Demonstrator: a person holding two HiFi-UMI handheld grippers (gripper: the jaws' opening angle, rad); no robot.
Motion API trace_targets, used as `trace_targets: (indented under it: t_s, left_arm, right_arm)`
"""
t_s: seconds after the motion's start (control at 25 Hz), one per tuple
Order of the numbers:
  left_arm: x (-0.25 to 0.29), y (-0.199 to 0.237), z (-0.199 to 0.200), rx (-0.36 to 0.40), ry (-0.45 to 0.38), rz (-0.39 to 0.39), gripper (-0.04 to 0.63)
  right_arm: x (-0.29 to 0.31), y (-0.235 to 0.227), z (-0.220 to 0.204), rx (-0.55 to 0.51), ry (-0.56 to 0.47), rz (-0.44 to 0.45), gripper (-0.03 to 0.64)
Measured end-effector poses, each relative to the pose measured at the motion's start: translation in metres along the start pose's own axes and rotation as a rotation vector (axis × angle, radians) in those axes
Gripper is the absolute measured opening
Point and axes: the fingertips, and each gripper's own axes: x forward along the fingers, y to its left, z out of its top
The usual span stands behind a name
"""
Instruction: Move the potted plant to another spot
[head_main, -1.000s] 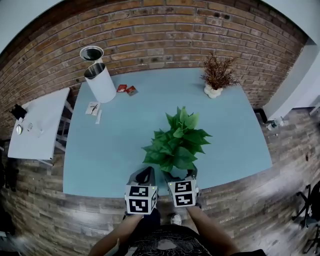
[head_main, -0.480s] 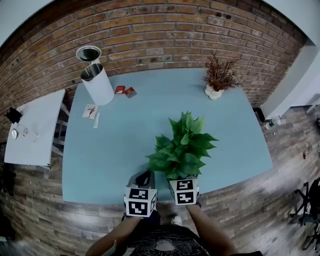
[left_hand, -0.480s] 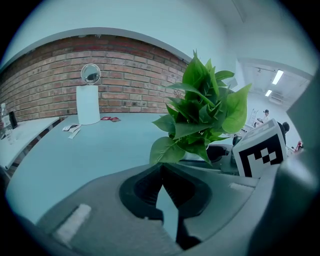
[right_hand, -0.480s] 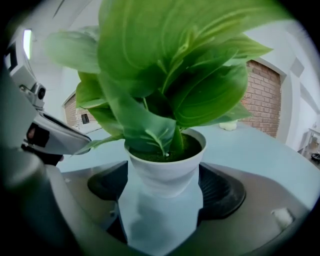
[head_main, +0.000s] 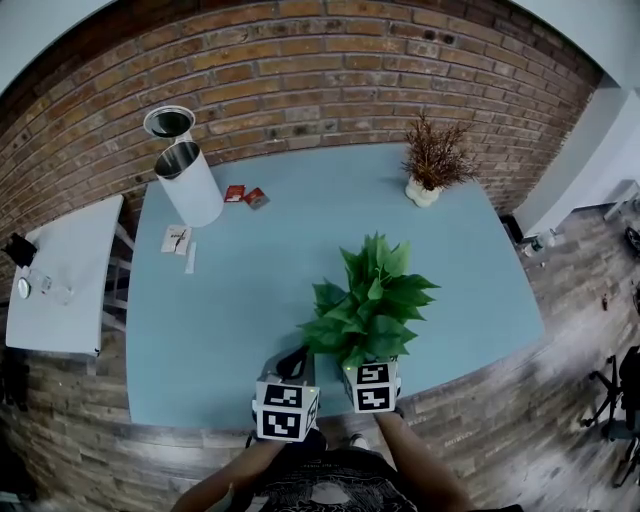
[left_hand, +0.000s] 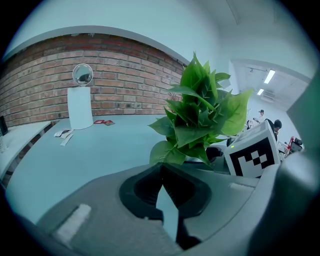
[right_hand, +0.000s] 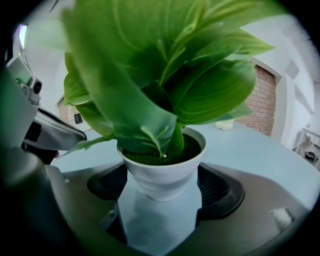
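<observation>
In the head view the plant (head_main: 372, 300) stands low and right of centre, near the lower edge of the worktop (head_main: 225, 310). The right gripper (head_main: 371, 372) is tucked at its base and the left gripper (head_main: 296, 358) sits just beside it on the left. A canister (head_main: 192, 188), red packets (head_main: 246, 195) and paper slips (head_main: 178, 240) lie well apart at the upper left, and a dried plant (head_main: 432, 160) stands at the upper right. The middle of the worktop holds nothing. In the left gripper view that gripper's jaws are pressed together at the tips, with nothing between them, and the plant rises right of centre. In the right gripper view the jaws are spread wide and have just been opening. The white pot (right_hand: 162, 172) stands on the worktop between them, its rim close to the pads, and we see no squeeze on it. We judge this to be either the reach-in before a grasp or the letting-go after a set-down, and we cannot tell which. A grasp would call for closing evenly under the rim and lifting straight up. A release would call for backing out without dragging the leaves (right_hand: 150, 65). The near edge and the left gripper alongside are what we would watch.
</observation>
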Motion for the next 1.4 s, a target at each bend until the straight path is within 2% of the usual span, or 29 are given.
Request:
trace_targets:
  t_s: [0.4, 0.68, 1.4]
  left_arm:
    - [0.000, 0.014, 0.015, 0.003, -0.021, -0.044, -0.002]
    - [0.004, 0.010, 0.024, -0.002, -0.036, -0.063, -0.002]
    - [0.035, 0.035, 0.045, -0.087, -0.041, 0.049, -0.002]
  right_arm:
    - [0.014, -0.001, 0.002, 0.027, 0.052, -0.046, 0.431]
    - [0.023, 0.000, 0.007, 0.018, 0.074, -0.041, 0.431]
    - [0.068, -0.004, 0.036, -0.011, 0.089, 0.040, 0.431]
